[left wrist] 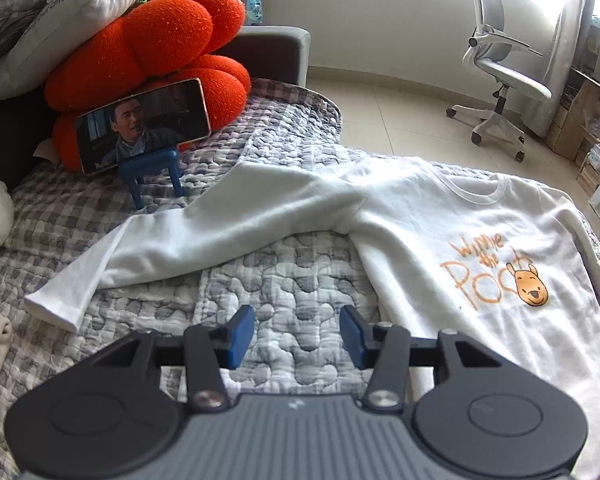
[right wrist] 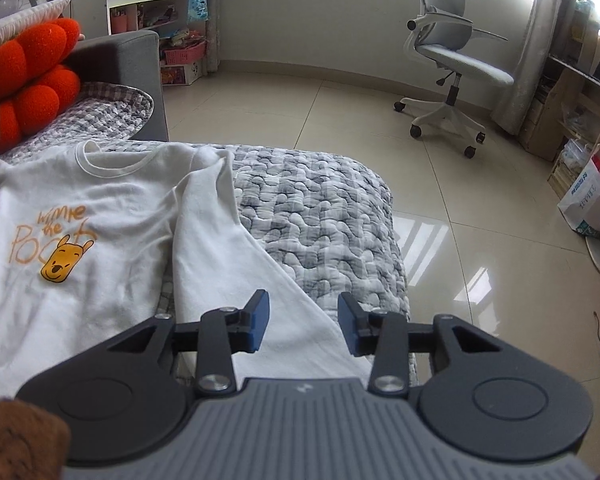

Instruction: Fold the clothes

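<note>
We're seeing both tongs released, nothing gripped. White shirt [left wrist: 440, 240] lying flat on quilt [left wrist: 292, 280]. L gripper [left wrist: 297, 334] hovering near-left of body; R gripper [right wrist: 303, 326] over right sleeve [right wrist: 236, 264], running near-far, so R's nearer.

1. The white long-sleeved shirt [left wrist: 440, 248] lying on the bed carries orange hand-lettered print on its chest: "Winnie the Pooh", with a yellow bear face drawn beside the last word.
2. The same print shows in the right wrist view, where the bear face partly covers the end of "Pooh".
3. A white paper bag [right wrist: 586, 204] on the floor bears blue lettering, too small to read.
4. The pillow [left wrist: 80, 12] has faint grey lettering along its edge, not legible.
</note>
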`<state>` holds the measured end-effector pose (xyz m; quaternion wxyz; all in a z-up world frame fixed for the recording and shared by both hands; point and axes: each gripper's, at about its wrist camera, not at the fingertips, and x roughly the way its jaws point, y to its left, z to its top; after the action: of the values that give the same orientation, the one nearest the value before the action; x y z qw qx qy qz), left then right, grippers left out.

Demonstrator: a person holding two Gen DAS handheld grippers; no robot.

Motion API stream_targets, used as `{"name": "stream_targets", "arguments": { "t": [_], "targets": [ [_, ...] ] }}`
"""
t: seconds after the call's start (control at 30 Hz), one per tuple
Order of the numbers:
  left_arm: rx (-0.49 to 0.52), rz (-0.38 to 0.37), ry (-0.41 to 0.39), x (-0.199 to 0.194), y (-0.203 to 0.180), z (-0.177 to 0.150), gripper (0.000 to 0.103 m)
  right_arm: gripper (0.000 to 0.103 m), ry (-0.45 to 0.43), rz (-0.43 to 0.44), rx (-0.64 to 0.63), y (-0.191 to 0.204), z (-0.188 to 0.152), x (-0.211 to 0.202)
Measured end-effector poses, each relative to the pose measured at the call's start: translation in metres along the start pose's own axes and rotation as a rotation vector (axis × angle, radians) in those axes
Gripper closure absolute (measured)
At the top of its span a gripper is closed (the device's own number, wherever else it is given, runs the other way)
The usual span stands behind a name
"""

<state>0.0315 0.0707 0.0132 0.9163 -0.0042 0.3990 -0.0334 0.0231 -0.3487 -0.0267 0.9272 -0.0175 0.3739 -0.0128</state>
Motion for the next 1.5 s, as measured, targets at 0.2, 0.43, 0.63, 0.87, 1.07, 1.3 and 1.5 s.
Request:
{"name": "stream_targets", "arguments": {
  "t": [0.2, 0.43, 0.63, 0.87, 1.07, 1.3, 1.5],
  "targets": [
    [0.001, -0.001, 0.013, 0.004, -0.002, 0.001, 0.054, 0.061, 0.005, 0.142, -0.064, -0.005, -0.01, -0.006],
    [0.064, -0.006, 0.044, 0.011, -0.015, -0.004, 0.051, 0.076, 0.1, 0.19, -0.243, 0.029, -0.018, 0.006],
    [0.085, -0.006, 0.05, 0.012, -0.017, -0.006, 0.051, 0.098, 0.043, -0.023, -0.296, 0.028, -0.009, 0.005],
    [0.1, -0.012, 0.063, 0.015, -0.02, -0.006, 0.05, 0.092, -0.053, -0.247, -0.107, -0.009, 0.011, 0.014],
    [0.106, -0.049, 0.052, 0.008, -0.019, -0.008, 0.048, 0.053, -0.051, -0.141, -0.115, 0.01, 0.009, -0.007],
    [0.147, -0.079, 0.058, -0.002, -0.021, -0.018, 0.048, 0.05, -0.043, 0.091, -0.051, 0.027, 0.014, -0.019],
    [0.21, -0.105, 0.102, -0.006, -0.027, -0.034, 0.049, 0.05, 0.029, 0.23, -0.115, 0.059, 0.004, -0.016]
  ]
}}
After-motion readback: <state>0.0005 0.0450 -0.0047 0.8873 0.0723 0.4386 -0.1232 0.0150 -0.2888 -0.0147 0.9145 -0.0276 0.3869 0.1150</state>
